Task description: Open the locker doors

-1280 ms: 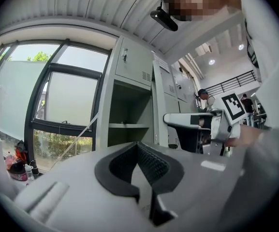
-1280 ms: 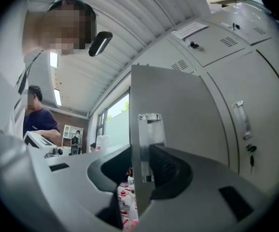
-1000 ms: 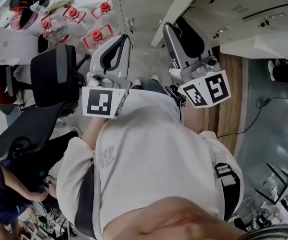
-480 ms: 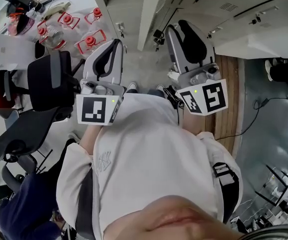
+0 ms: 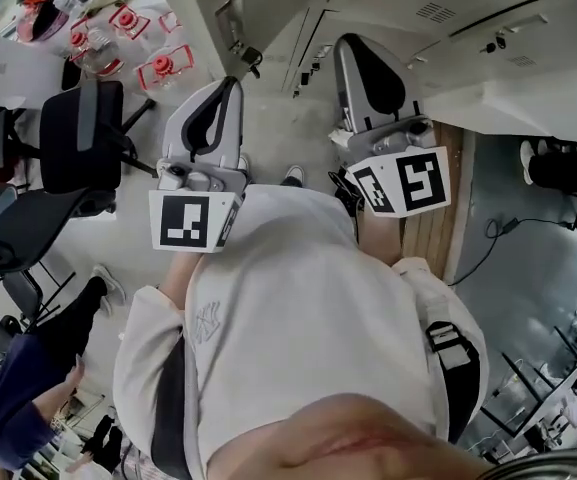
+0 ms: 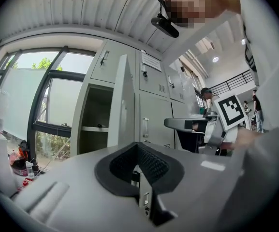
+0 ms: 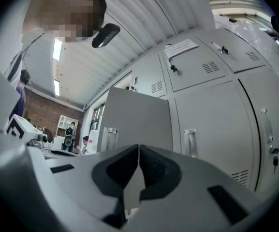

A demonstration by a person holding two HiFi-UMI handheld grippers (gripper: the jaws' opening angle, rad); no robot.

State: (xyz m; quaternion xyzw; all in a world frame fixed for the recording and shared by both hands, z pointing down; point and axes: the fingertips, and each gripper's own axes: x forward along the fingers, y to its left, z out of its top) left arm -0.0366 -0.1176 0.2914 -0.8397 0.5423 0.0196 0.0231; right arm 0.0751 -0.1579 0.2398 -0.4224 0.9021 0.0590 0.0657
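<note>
One locker door [image 6: 122,105] is standing open, showing edge-on in the left gripper view, and the compartment [image 6: 96,124] beside it is lying exposed with a shelf crossing it. The right gripper view is showing an open door panel [image 7: 137,120] with its handle [image 7: 111,132] facing the camera; whether this is the same door cannot be told. The neighbouring doors [image 7: 212,124] to its right are sitting shut, as are the upper doors [image 7: 197,66].

The left gripper [image 6: 138,151] is pointing at the lockers with its fingers pressed together and nothing between them. The right gripper [image 7: 138,151] is doing likewise, its fingers meeting at the tips and empty. Neither is touching a door.

Further out, a window [image 6: 47,105] is running left of the lockers. In the head view a black chair [image 5: 78,133] is standing near a desk [image 5: 8,63] carrying red-capped containers [image 5: 158,63].
</note>
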